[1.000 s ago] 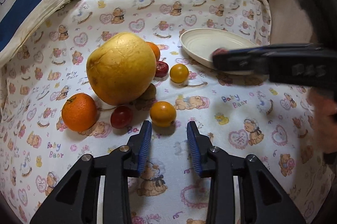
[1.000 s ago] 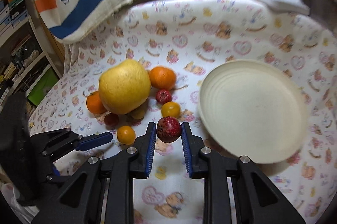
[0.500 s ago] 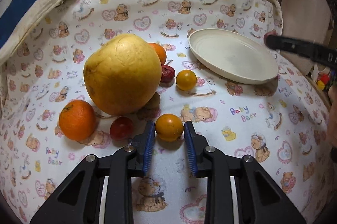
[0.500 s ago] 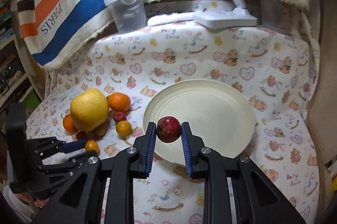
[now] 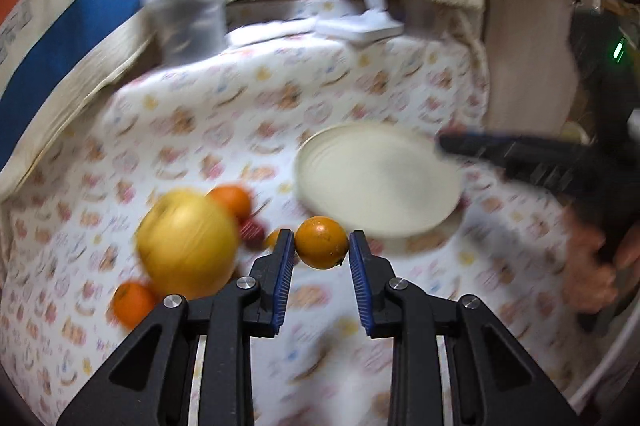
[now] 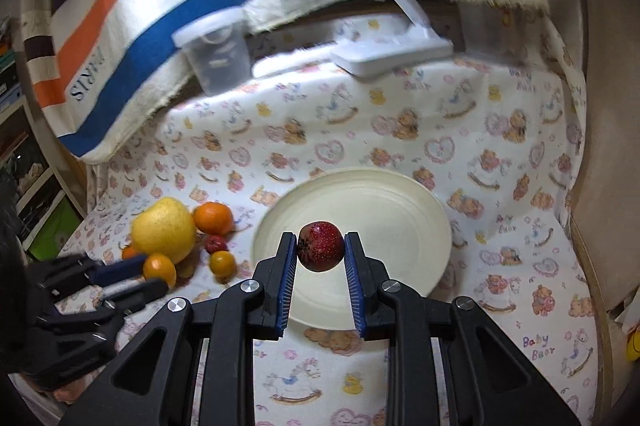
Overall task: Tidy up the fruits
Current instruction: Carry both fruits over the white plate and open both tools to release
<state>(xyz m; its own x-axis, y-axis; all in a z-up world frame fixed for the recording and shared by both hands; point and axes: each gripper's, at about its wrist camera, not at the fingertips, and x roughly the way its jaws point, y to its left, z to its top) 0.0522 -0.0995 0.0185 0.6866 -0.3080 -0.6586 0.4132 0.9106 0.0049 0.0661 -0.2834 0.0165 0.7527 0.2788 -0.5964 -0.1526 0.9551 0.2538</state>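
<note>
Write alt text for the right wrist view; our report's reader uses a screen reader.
The right gripper holds a dark red fruit above an empty cream plate on a teddy-bear-print cloth. Left of the plate lie a big yellow fruit and small oranges.

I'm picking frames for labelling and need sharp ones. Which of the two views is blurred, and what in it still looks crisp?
Left wrist view: the bear-print cloth, plate and big yellow fruit are smeared; only the left claw and the small orange fruit it grips stay crisp. Right wrist view: mostly sharp, slight blur on the striped cloth; fisheye bending in both.
</note>
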